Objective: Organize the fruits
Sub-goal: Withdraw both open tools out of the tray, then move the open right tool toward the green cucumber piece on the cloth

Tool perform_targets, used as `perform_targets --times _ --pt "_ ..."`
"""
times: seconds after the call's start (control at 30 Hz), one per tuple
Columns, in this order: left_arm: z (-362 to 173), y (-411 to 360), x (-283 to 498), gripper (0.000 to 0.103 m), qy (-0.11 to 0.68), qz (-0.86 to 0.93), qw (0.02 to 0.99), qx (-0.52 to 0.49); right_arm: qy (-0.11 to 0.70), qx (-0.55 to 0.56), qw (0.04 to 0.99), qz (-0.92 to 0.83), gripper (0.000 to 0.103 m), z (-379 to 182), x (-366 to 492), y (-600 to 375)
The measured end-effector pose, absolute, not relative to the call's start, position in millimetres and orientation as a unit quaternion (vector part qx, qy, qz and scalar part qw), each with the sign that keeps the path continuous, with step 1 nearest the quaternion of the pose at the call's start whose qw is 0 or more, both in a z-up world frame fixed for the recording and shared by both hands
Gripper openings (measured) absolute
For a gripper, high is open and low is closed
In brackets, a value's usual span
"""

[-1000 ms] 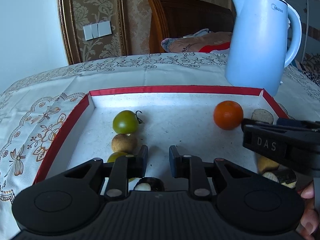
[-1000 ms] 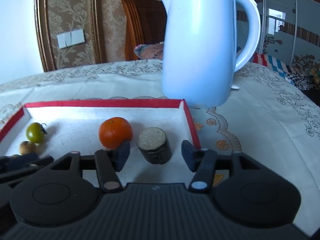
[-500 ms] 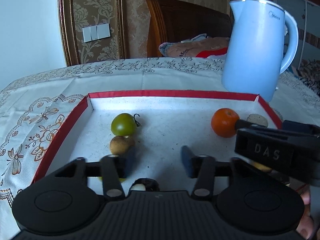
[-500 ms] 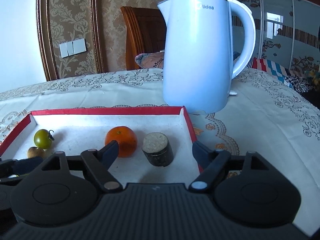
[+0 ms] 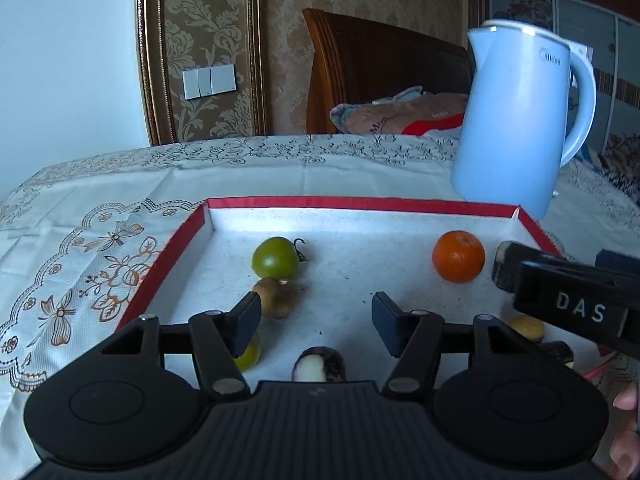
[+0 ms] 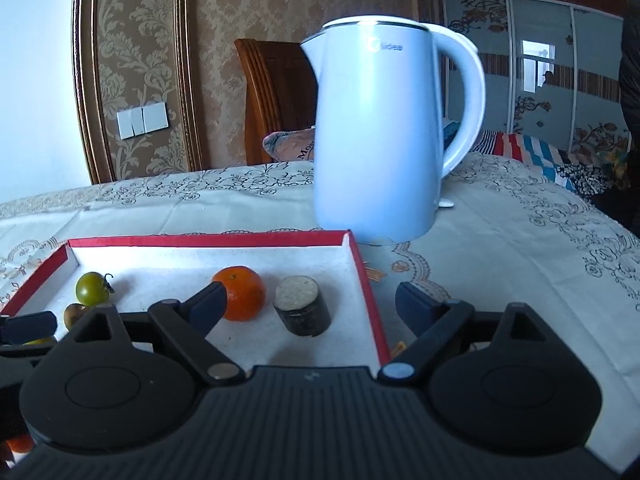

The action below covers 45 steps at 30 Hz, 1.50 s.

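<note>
A red-rimmed white tray (image 5: 360, 202) holds a green tomato (image 5: 276, 261), a brown round fruit (image 5: 279, 297), an orange (image 5: 458, 256) and a yellowish fruit (image 5: 526, 328). My left gripper (image 5: 316, 320) is over the tray's near part, its jaws opening with nothing between them. Just under it lies a dark piece with a pale cut face (image 5: 318, 366). A yellow-green fruit (image 5: 251, 354) is half hidden behind its left finger. In the right wrist view, my right gripper (image 6: 312, 302) has its jaws opening wide. A dark cylinder with a pale top (image 6: 302, 311) stands upright between them, untouched, beside the orange (image 6: 242, 293).
A pale blue kettle (image 6: 380, 140) stands on the patterned tablecloth (image 6: 520, 240) just behind the tray's far right corner. A wooden chair (image 5: 380, 80) with cloth on it is beyond the table. A hand (image 5: 626, 432) shows at the lower right of the left wrist view.
Both grippers' jaws have spread apart. The right gripper has drawn back a little from the dark cylinder, which stays standing in the tray. The fruits have not moved.
</note>
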<state>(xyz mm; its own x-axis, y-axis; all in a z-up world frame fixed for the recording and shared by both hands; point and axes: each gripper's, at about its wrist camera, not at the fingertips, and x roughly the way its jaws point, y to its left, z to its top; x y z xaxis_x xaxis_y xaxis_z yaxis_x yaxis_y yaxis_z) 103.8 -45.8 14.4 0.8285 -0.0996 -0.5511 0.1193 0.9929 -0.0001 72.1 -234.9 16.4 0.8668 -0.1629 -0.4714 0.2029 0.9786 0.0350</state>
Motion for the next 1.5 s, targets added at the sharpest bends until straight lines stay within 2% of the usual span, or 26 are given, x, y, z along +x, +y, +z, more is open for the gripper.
perform_targets --times 0.47,0.57,0.73,1.2,1.5 --pt "25 -29 78 0.061 0.253 -0.047 0.966 0.011 0.246 0.053 0.963 -0.096 0.093 14 45 -238" --pt "24 -19 64 0.07 0.248 -0.049 0.967 0.002 0.242 0.059 0.965 -0.087 0.096 12 28 -239" --pt "24 -7 52 0.07 0.248 -0.055 0.967 -0.014 0.25 0.064 0.964 -0.069 0.096 8 12 -239" --pt "11 10 20 0.07 0.267 -0.058 0.962 -0.006 0.268 0.066 0.96 -0.036 0.098 1 -17 -236" --pt "0 14 28 0.07 0.3 -0.038 0.953 -0.001 0.28 0.068 0.957 -0.02 0.1 -3 -30 -229"
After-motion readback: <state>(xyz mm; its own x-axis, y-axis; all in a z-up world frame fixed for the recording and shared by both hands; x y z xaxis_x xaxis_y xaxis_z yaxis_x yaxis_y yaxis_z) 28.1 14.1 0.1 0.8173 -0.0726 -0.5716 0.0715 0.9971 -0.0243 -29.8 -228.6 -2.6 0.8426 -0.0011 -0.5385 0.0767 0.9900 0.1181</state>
